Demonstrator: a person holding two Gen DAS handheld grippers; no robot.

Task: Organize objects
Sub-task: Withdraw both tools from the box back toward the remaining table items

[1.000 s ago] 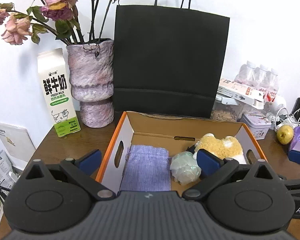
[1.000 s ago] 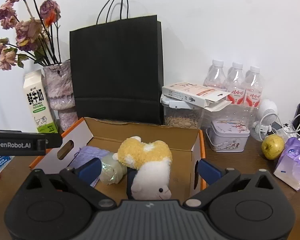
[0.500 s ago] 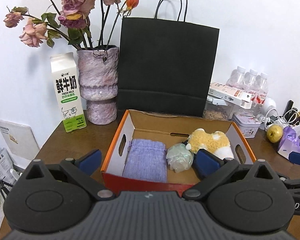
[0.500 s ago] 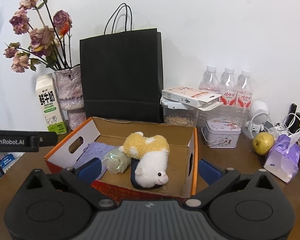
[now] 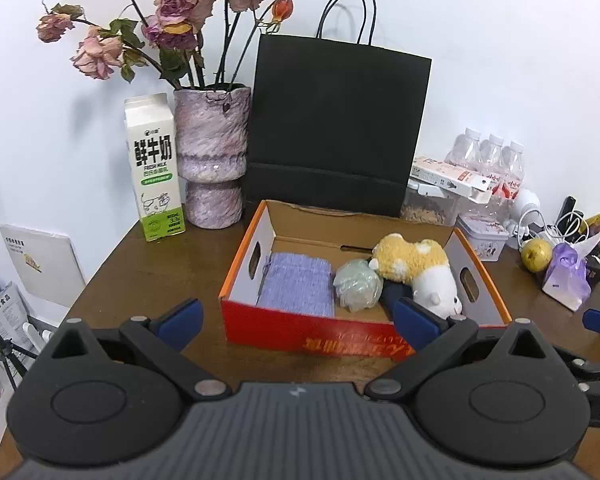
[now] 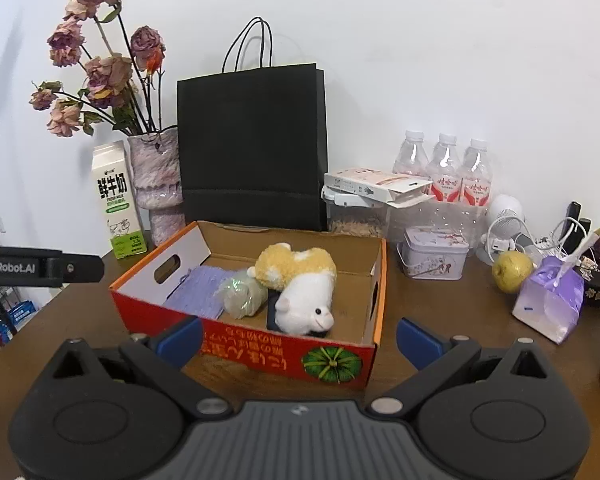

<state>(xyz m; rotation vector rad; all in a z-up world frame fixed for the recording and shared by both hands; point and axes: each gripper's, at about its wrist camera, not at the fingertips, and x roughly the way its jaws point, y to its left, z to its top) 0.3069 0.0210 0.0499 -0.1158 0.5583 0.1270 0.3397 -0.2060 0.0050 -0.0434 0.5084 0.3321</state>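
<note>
An open orange cardboard box [image 5: 320,336] [image 6: 260,350] stands on the brown table. Inside lie a purple knitted pouch [image 5: 296,284] [image 6: 198,290], a pale green wrapped ball [image 5: 358,286] [image 6: 242,294] and a yellow-and-white plush toy [image 5: 416,272] [image 6: 300,284] on something dark. My left gripper [image 5: 296,320] is open and empty, just in front of the box. My right gripper [image 6: 298,338] is open and empty, in front of the box's near right corner.
Behind the box stand a black paper bag [image 5: 336,120], a purple vase of dried roses [image 5: 212,156] and a milk carton [image 5: 154,168]. To the right are water bottles [image 6: 444,172], a tin [image 6: 434,254], a pear [image 6: 512,272] and a purple pouch [image 6: 550,304].
Both grippers have drawn back from above the box toward the table's front and risen. The box's front wall now shows. The box contents have not moved.
</note>
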